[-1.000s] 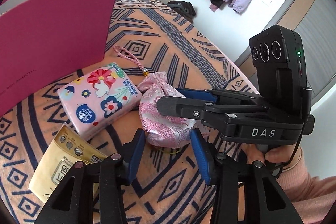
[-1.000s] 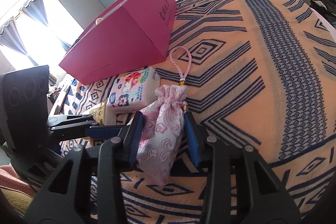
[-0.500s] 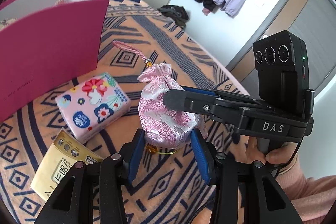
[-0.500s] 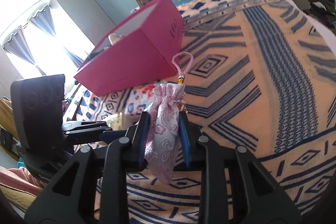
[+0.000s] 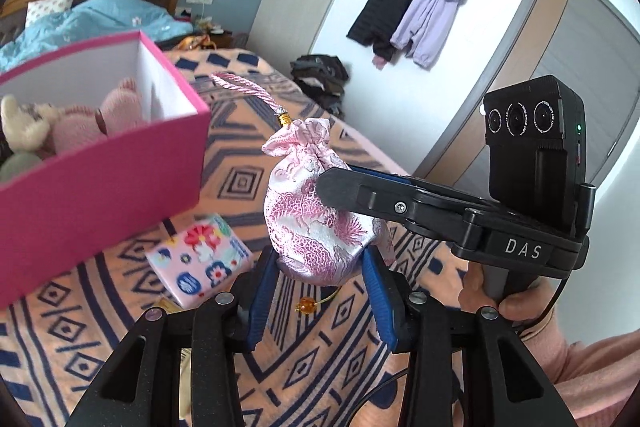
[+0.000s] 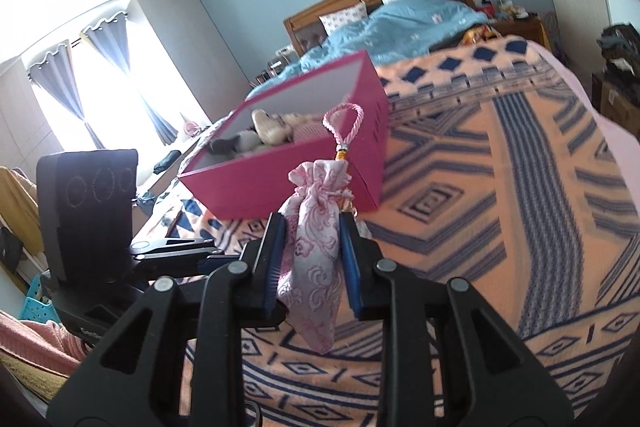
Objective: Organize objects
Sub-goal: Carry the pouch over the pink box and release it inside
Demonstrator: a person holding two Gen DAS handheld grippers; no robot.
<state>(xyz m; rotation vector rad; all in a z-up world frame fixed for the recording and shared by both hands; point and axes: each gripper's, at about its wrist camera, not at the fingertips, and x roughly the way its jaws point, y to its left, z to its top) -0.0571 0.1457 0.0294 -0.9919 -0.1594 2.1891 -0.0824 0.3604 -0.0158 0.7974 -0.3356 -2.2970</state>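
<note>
A pink brocade drawstring pouch (image 5: 312, 227) (image 6: 316, 267) with a pink cord loop hangs in the air above the patterned blanket. My right gripper (image 6: 310, 227) is shut on its middle, pads pressing both sides. In the left wrist view that gripper (image 5: 332, 183) reaches in from the right. My left gripper (image 5: 318, 259) has its blue pads against the pouch's lower sides, and its jaws are closing. An open pink box (image 5: 100, 195) (image 6: 288, 179) stands just beyond the pouch, with plush toys (image 5: 60, 131) inside.
A flowered tissue pack (image 5: 200, 259) lies on the orange and navy blanket (image 6: 500, 227) below the pouch, with a yellow packet's corner (image 5: 164, 305) beside it. A person's hand in a pink sleeve (image 5: 500, 303) holds the right gripper. Coats (image 5: 412, 11) hang on the far wall.
Both grippers have risen and lifted the pouch off the blanket. The right jaws closed onto it. The box's open top and the toys inside have come into view.
</note>
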